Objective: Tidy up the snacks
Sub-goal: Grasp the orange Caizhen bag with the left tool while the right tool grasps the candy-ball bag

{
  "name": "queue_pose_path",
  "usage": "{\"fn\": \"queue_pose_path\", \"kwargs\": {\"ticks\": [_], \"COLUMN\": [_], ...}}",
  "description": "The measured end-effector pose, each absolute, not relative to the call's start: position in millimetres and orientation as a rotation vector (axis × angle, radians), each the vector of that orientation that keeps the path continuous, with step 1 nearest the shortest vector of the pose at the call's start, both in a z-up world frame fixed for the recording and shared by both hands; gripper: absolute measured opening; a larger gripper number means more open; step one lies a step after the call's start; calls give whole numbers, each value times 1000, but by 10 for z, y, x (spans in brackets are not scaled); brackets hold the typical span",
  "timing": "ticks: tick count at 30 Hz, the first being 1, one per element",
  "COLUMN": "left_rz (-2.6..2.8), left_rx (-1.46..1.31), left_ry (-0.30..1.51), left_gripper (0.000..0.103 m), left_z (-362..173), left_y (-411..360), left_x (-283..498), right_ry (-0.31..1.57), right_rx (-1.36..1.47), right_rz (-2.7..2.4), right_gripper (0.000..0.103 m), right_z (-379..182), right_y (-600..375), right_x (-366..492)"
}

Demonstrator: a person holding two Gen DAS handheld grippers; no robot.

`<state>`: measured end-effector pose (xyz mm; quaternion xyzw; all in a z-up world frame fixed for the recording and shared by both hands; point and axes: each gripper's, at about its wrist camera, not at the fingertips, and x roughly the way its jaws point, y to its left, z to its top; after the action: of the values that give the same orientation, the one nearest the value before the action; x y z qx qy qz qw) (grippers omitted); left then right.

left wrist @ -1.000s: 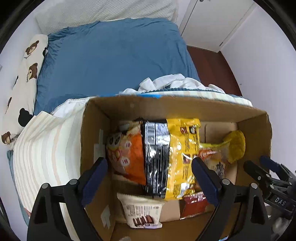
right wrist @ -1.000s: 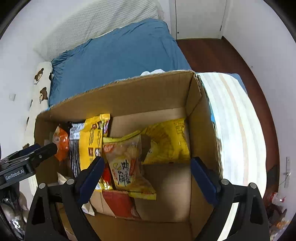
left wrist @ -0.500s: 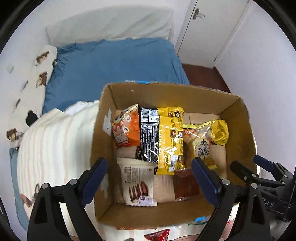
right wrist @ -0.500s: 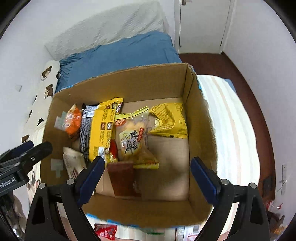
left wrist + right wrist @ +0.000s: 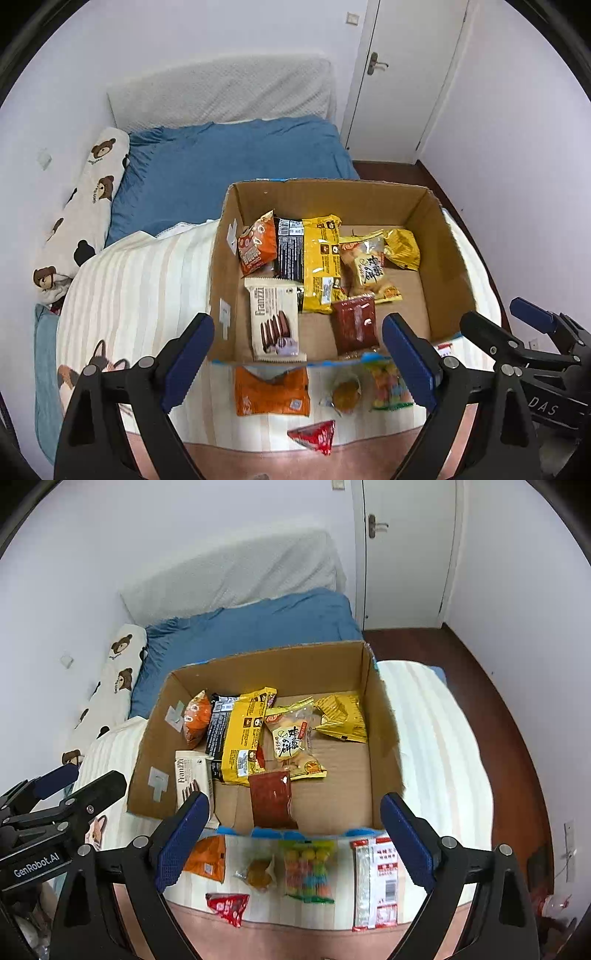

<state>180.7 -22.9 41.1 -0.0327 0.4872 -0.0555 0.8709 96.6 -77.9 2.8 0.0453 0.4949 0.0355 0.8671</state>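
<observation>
An open cardboard box (image 5: 221, 266) (image 5: 384, 738) sits on a striped blanket and holds several snack packs, among them a yellow bag (image 5: 320, 258), a white cookie pack (image 5: 274, 319) and a dark red pack (image 5: 271, 799). Loose snacks lie on the blanket before the box: an orange pack (image 5: 271, 391) (image 5: 207, 860), a small round snack (image 5: 258, 873), a colourful candy bag (image 5: 308, 869), a red triangle pack (image 5: 314, 435) (image 5: 227, 906) and a long white-red pack (image 5: 375, 880). My left gripper (image 5: 297, 363) and right gripper (image 5: 293, 842) are both open and empty, held above the loose snacks.
The blanket (image 5: 129, 295) covers the near end of a bed with a blue sheet (image 5: 221, 158) and a bear-print pillow (image 5: 81, 210). A white door (image 5: 402, 554) and dark wood floor (image 5: 498, 709) lie to the right.
Both grippers have pulled back and up from inside the box. The whole box and the loose snacks in front of it have come into view. Both stay open.
</observation>
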Motion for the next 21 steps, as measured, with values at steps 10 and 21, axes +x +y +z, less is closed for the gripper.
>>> {"fn": "queue_pose_path", "kwargs": {"ticks": [10, 21], "left_rz": [-100, -66], "left_rx": [-115, -249], "left_ry": [1021, 1339], "left_gripper": [93, 93], "left_z": [437, -905], "left_y": [-160, -221], "left_x": [1291, 1020], "right_ry": [1032, 1257], "right_rx": [166, 329], "right_rz": [91, 87], "right_gripper": [96, 89], "right_z": [69, -1121], "right_y": [-933, -1340], "right_x": [414, 304]}}
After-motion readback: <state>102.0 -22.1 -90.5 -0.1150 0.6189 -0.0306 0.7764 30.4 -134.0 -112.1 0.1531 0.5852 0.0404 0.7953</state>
